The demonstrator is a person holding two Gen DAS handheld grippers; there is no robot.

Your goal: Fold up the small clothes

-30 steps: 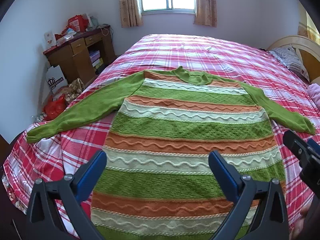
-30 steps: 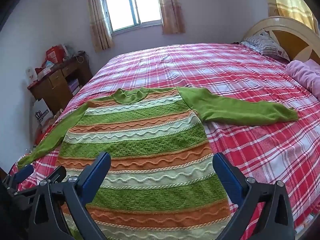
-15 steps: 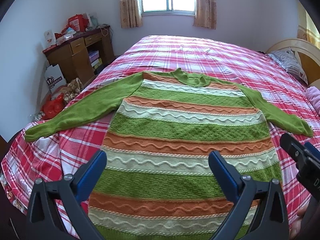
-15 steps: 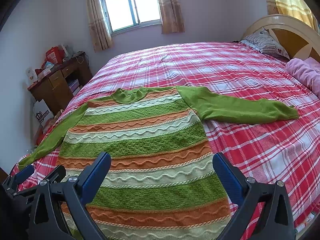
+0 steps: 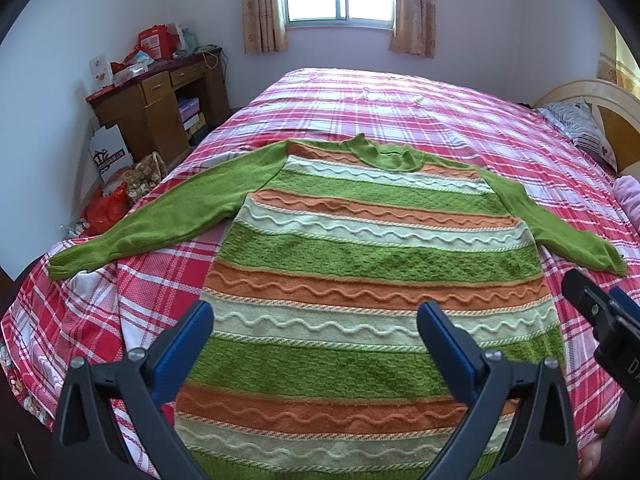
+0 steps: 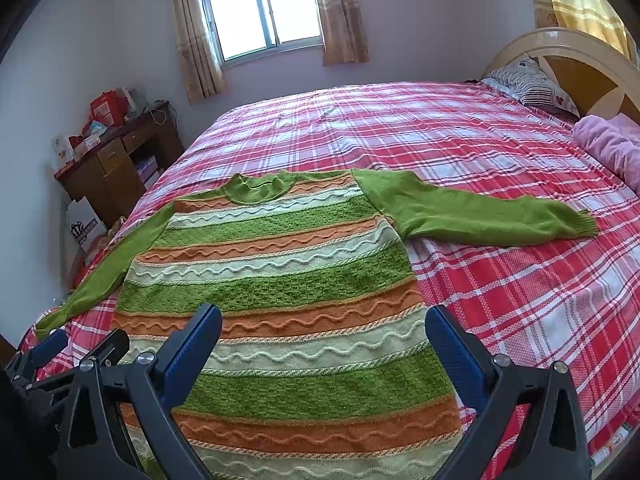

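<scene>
A green, orange and cream striped knit sweater (image 5: 372, 256) lies flat on the bed, collar toward the window and both green sleeves spread out; it also shows in the right wrist view (image 6: 280, 280). My left gripper (image 5: 314, 322) is open and empty, held above the lower part of the sweater. My right gripper (image 6: 323, 328) is open and empty, also above the lower part. The right gripper's tip shows at the right edge of the left wrist view (image 5: 600, 320). The left gripper shows at the lower left of the right wrist view (image 6: 60, 356).
The bed has a red, pink and white plaid cover (image 5: 400, 108). A wooden desk (image 5: 156, 112) with clutter stands at the left wall, with bags on the floor (image 5: 116, 200). A headboard (image 6: 560, 60), a pillow (image 6: 532, 84) and a pink blanket (image 6: 612, 144) are at the right.
Both views have shifted slightly; the sweater sits a little lower and farther in the frames. Both grippers stay open and empty.
</scene>
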